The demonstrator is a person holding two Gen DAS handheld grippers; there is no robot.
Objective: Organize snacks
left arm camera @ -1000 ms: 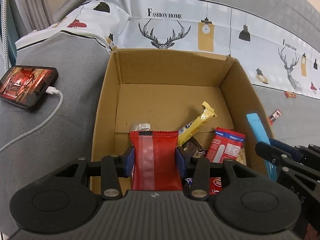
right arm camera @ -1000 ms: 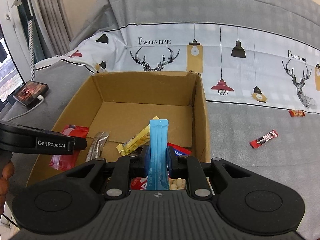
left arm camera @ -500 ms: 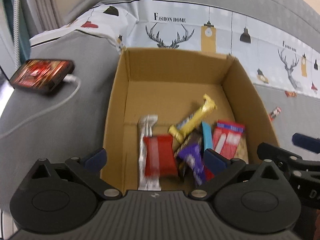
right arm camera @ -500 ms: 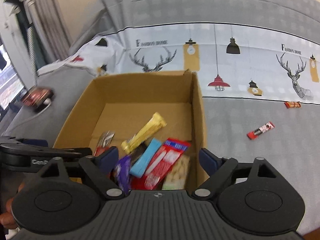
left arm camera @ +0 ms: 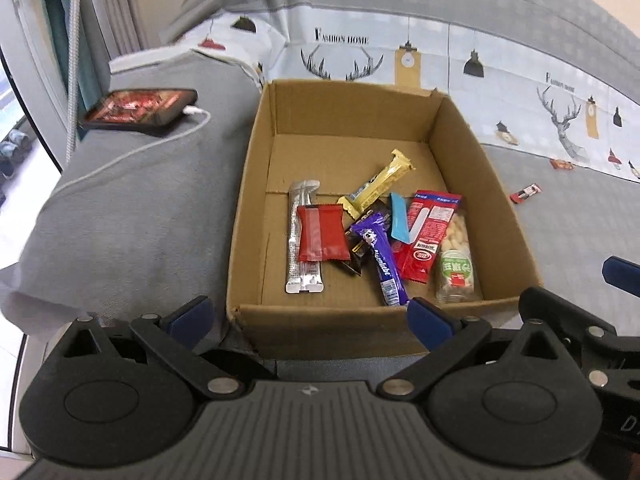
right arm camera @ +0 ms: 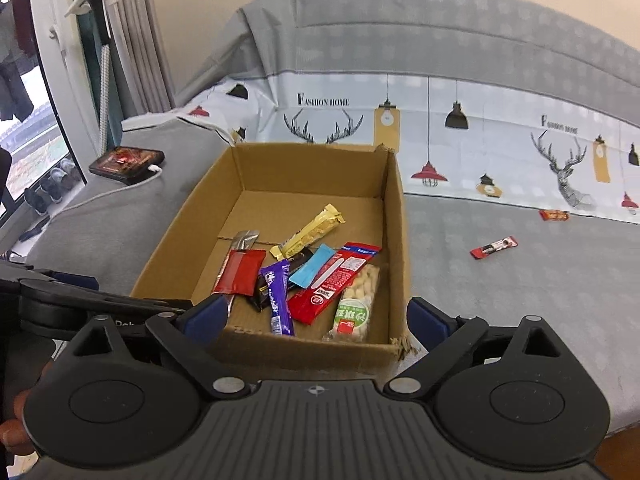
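A cardboard box (left arm camera: 456, 116) (right arm camera: 400, 216) on the grey sofa holds several snacks. Among them are a red packet (left arm camera: 322, 233) (right arm camera: 240, 272), a light blue stick (left arm camera: 399, 218) (right arm camera: 312, 265), a yellow bar (left arm camera: 378, 187), a purple bar (left arm camera: 384, 258) and a peanut pack (left arm camera: 456, 260). My left gripper (left arm camera: 310, 316) is open and empty, above the box's near wall. My right gripper (right arm camera: 316, 314) is open and empty at the near right corner. Two small red snacks (right arm camera: 494, 247) (right arm camera: 554, 214) lie on the sofa to the right.
A phone (left arm camera: 140, 106) on a white charging cable (left arm camera: 132, 154) lies left of the box. A printed cloth (right arm camera: 460, 132) covers the sofa back. The other gripper shows at the right edge of the left wrist view (left arm camera: 580, 328) and at the left edge of the right wrist view (right arm camera: 80, 304).
Both grippers opened, dropping the red packet and the blue stick into the box. Both have pulled back and up from the box.
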